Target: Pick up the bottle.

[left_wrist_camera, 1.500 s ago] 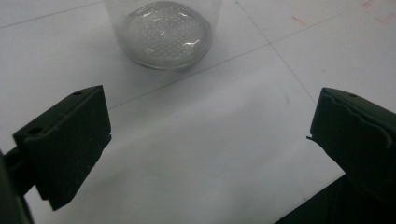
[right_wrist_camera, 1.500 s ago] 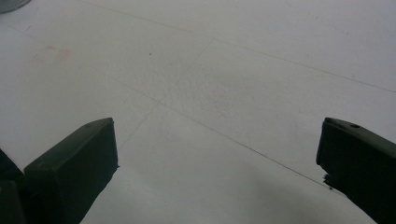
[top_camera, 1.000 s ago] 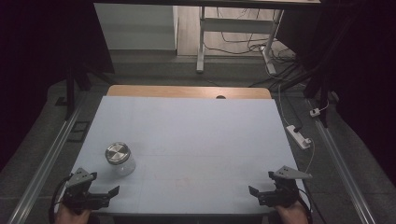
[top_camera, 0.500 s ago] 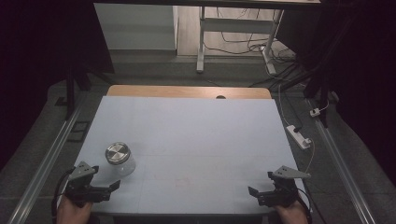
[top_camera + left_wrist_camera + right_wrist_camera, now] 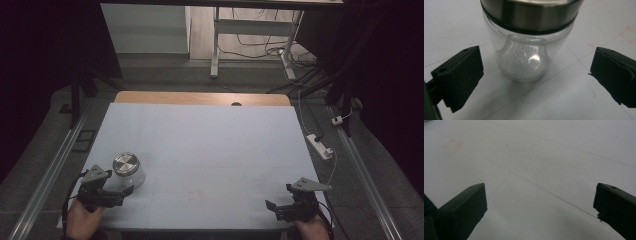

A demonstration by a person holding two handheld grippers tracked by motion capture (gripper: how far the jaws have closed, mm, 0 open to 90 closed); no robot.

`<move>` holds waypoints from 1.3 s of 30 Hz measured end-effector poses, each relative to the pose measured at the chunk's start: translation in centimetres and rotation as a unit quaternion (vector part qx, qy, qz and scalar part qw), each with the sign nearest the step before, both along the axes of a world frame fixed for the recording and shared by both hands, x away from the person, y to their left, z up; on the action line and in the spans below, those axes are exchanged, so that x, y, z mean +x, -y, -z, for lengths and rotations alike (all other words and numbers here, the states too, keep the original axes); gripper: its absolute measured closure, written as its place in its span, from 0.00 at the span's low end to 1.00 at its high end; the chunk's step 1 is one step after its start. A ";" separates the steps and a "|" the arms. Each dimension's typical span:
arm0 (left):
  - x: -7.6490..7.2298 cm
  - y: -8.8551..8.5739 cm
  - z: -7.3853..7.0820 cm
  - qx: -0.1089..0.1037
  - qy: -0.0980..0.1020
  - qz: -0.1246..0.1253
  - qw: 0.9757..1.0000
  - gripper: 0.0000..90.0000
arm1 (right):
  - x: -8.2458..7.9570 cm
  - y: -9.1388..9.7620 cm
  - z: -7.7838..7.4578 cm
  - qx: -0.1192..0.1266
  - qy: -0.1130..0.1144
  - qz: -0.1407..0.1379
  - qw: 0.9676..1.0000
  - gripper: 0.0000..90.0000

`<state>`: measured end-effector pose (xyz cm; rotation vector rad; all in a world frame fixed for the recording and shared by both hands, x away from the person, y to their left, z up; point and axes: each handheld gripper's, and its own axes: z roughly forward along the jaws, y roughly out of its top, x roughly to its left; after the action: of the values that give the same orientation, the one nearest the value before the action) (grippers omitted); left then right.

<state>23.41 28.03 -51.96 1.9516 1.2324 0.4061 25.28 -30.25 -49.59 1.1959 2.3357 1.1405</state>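
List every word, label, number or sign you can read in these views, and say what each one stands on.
There is no readable text.
Jar: clear glass body and metal lid, no label or print in view.
Table: faint red marks, an outline and not letters or numbers.
Left gripper and right gripper: plain black jaws, no markings to read.

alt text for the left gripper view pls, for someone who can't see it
A clear glass jar with a brushed metal lid stands upright on a pale table, seen close up. The left tool is open, one black jaw on each side of the jar and neither touching it.
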 end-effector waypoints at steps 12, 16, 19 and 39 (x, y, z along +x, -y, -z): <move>2.3 0.5 -0.1 0.013 -0.004 0.009 1.000 0.00 | 0.0 -0.1 0.0 -0.004 -0.001 -0.003 1.000 0.00; 3.2 0.8 0.0 0.022 0.001 0.014 1.000 0.00 | 0.0 -0.2 0.0 -0.006 -0.002 -0.004 1.000 0.00; 3.7 1.0 -0.1 0.020 0.000 0.013 1.000 0.00 | 0.0 -0.2 0.0 -0.008 -0.002 -0.004 1.000 0.00; 3.8 1.4 -0.3 0.044 0.007 0.023 0.999 0.17 | 0.1 -0.3 0.1 -0.013 -0.003 -0.009 1.000 0.00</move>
<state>27.24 26.62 -51.69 2.0441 1.1757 0.4569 25.36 -29.94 -49.67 1.1739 2.3626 1.1096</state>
